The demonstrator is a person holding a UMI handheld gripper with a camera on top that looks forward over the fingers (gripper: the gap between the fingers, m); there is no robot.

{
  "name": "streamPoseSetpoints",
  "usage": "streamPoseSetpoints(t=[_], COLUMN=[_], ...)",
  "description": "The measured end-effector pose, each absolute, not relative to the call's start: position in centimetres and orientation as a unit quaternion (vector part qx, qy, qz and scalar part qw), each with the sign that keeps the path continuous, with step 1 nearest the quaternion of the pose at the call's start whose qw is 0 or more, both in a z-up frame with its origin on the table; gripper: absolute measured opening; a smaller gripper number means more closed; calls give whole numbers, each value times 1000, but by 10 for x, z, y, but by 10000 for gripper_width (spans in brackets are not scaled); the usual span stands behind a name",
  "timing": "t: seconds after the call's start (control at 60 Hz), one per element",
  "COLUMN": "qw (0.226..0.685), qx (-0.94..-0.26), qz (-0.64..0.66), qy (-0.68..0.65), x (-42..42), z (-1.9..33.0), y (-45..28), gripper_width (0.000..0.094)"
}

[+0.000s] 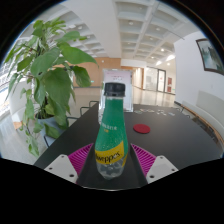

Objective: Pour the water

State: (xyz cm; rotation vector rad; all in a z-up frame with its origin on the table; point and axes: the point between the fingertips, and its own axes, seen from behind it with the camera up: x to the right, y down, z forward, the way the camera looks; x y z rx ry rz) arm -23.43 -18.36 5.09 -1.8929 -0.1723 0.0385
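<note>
Gripper view: green bottle (112,135) between tongs (110,163)

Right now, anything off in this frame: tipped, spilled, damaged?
Nothing stands out. The green bottle stands upright on the dark table between the open fingers of the gripper, cap off. The red cap lies on the table beyond it, apart. No spill shows. The plant looks undisturbed.

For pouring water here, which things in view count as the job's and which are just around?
Job: green bottle, standing between the open gripper fingers, gaps at both sides.
Around: red cap on the table, potted plant.
</note>
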Motion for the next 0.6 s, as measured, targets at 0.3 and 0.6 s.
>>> streamPoseSetpoints(t=[0.3,0.6], qw=[606,620], qx=[-794,-773], qz=[-10,-123], qy=[-49,-42], x=[-225,-129], z=[50,100], y=[-164,-141], gripper_width=[443,411])
